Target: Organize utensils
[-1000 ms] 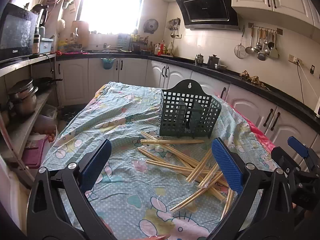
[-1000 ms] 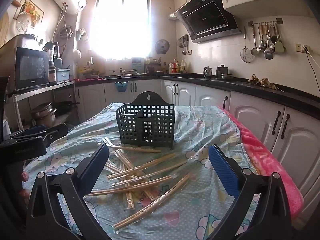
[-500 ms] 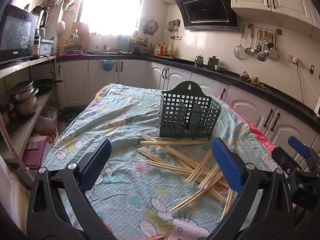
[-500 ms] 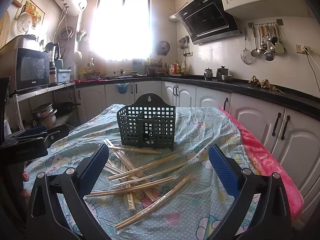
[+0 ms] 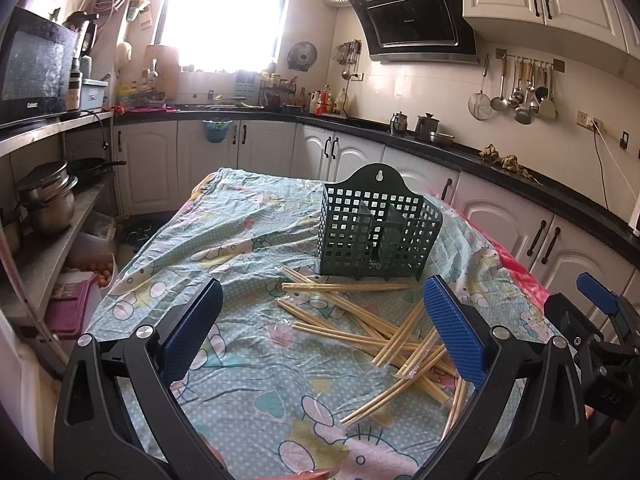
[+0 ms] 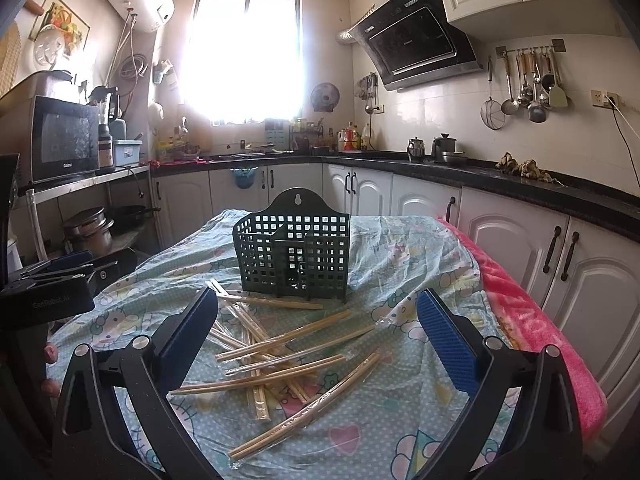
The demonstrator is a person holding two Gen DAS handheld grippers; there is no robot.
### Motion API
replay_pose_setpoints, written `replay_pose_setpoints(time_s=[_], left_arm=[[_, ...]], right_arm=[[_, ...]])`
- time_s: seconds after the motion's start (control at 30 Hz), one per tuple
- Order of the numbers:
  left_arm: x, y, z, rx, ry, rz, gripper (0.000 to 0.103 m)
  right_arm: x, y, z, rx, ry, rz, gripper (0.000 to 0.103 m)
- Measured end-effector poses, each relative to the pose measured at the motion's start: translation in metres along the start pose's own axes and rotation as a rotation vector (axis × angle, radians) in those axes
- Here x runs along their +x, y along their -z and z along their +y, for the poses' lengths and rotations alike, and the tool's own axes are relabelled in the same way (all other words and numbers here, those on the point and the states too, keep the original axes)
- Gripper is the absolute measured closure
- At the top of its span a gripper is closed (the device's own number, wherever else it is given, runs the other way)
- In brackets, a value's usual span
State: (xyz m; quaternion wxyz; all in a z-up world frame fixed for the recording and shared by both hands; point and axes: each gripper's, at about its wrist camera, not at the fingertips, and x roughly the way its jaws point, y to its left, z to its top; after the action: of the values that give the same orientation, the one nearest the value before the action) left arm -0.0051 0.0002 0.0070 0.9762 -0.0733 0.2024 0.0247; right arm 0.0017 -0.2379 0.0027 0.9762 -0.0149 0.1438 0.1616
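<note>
I am holding both grippers above the table (image 6: 400, 432), left gripper (image 5: 320, 336) and right gripper (image 6: 318, 328) spread wide and carrying nothing. The chopsticks (image 6: 280, 344) are lying scattered in front of the empty caddy (image 6: 294, 256). I judge I am lining up a first pick; next calls for lowering onto one wrapped pair.

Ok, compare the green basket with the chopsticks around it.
The basket stands upright; the chopsticks lie flat, criss-crossed in front of it. The basket is dark green perforated plastic; the chopsticks are pale wood, several in clear wrappers. The basket holds no chopsticks yet. Both rest on the patterned tablecloth.
</note>
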Motion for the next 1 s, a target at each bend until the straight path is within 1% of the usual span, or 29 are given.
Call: replay_pose_setpoints(time_s=[0.43, 0.5, 0.57, 0.63, 0.73, 0.83, 1.0], left_arm=[[0.0, -0.004, 0.001, -0.006, 0.004, 0.003, 0.011], [0.001, -0.007, 0.002, -0.012, 0.01, 0.012, 0.011], [0.005, -0.01, 0.006, -0.033, 0.032, 0.029, 0.011], [0.006, -0.011, 0.01, -0.053, 0.048, 0.041, 0.011], [0.013, -0.013, 0.018, -0.073, 0.042, 0.068, 0.011], [0.021, -0.014, 0.03, -0.115, 0.045, 0.092, 0.011], [0.031, -0.022, 0.048, -0.152, 0.021, 0.111, 0.011]], right_arm=[[-0.001, 0.0, -0.001, -0.007, 0.003, -0.007, 0.006], [-0.001, 0.0, -0.001, -0.006, 0.001, -0.003, 0.006], [0.0, 0.0, 0.0, -0.007, -0.005, 0.005, 0.006], [0.004, 0.001, 0.0, -0.012, -0.022, 0.029, 0.006], [0.012, 0.0, 0.0, -0.014, -0.041, 0.066, 0.006], [0.02, -0.003, -0.001, 0.0, -0.068, 0.102, 0.006], [0.035, -0.01, -0.002, 0.005, -0.108, 0.148, 0.006]])
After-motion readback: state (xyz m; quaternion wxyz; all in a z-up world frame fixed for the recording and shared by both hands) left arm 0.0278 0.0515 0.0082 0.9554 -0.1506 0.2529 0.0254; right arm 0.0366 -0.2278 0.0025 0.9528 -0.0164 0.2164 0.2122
